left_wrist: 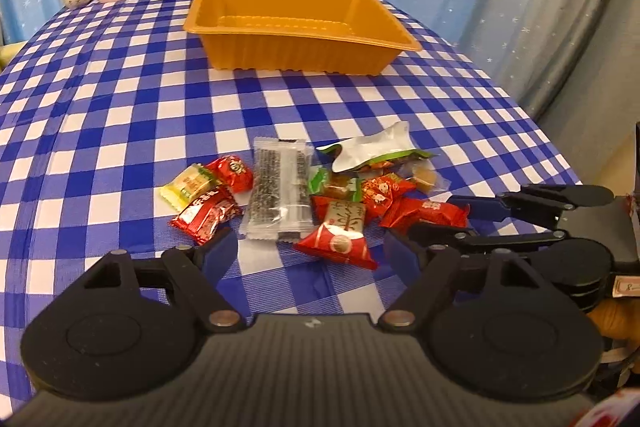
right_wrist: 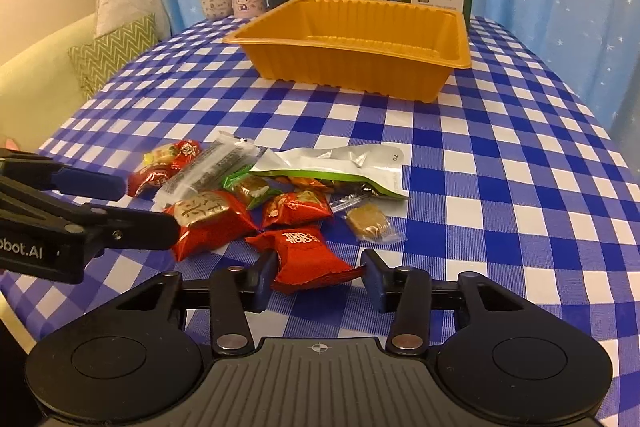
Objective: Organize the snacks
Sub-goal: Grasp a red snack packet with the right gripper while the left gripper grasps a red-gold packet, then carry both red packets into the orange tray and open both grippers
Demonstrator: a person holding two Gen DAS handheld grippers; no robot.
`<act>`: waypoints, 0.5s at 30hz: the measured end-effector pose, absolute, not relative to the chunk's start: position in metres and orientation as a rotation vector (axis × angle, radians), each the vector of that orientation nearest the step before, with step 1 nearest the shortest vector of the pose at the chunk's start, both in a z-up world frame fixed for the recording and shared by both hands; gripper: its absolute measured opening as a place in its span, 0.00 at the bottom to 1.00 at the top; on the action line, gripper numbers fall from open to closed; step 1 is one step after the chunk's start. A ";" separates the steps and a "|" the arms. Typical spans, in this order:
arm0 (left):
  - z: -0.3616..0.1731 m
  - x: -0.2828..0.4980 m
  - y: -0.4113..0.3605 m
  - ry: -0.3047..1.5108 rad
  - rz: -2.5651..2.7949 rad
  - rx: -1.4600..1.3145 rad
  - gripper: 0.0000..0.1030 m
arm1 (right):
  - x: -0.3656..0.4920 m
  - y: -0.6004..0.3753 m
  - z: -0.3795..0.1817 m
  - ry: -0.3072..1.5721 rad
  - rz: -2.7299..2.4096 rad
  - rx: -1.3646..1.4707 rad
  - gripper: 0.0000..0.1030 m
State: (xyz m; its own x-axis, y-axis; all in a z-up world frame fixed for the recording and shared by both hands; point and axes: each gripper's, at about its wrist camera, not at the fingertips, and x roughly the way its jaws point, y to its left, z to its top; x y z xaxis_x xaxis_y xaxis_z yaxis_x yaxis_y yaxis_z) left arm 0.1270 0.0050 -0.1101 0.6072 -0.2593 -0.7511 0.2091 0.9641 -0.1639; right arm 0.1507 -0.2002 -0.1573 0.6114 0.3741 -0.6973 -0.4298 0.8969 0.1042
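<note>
The snacks lie in a loose pile on the blue-and-white checked tablecloth [left_wrist: 120,115], near its front edge and well apart from the orange tray [left_wrist: 298,57], which sits farther back on the cloth. The left gripper [left_wrist: 308,251] is lowered at the near edge of the pile with its jaws spread; a red-and-white snack packet [left_wrist: 338,241] lies between the fingers, and they do not appear to press on it, although the right finger's contact is hard to judge. The right gripper [right_wrist: 318,277] brackets a red snack packet [right_wrist: 308,255] at the pile's near side; both pads touch its ends, pinching it where it lies on the cloth.
</note>
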 end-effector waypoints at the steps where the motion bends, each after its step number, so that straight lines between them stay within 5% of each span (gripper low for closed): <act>1: -0.110 0.127 0.004 0.874 -0.281 -0.056 0.74 | 0.148 -0.202 -0.157 0.784 0.460 -0.075 0.44; 15: -0.116 0.138 -0.026 0.866 -0.391 0.127 0.39 | 0.135 -0.234 -0.149 0.769 0.348 -0.034 0.44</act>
